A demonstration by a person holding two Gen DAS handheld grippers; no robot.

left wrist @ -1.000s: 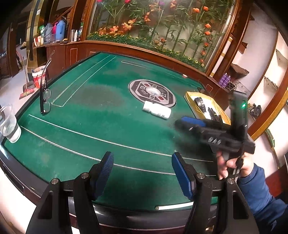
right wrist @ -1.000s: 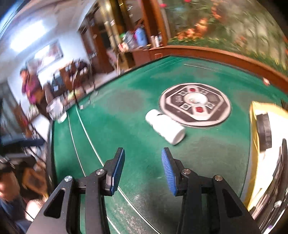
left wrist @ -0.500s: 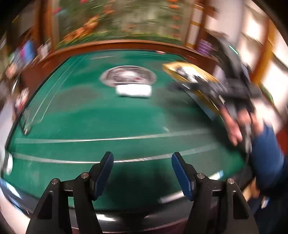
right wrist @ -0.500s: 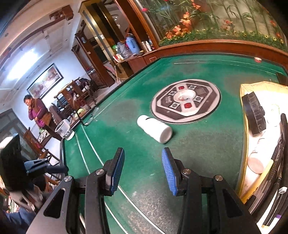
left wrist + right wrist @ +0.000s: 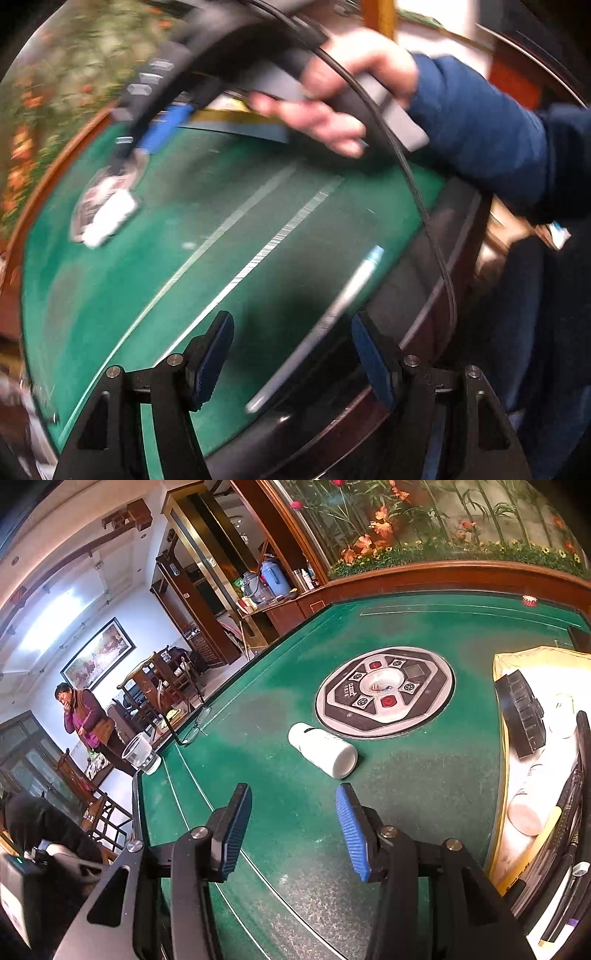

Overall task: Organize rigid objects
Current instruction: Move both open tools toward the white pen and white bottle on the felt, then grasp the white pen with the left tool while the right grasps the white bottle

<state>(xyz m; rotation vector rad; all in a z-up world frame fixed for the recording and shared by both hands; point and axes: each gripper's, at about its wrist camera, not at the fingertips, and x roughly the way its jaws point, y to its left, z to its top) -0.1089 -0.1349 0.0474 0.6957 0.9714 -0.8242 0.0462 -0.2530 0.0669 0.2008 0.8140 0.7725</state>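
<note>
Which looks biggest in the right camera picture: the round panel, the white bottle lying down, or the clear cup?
1. Round panel in the middle of the table, clearly biggest.
2. White bottle lying in front of it.
3. Clear cup at the table's far edge looks smallest, but it sits farther away, so its place after the bottle is unsure.

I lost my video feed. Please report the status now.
Left gripper open, empty. Right gripper opening, empty. White bottle lying on the table, untouched. Path clear.
</note>
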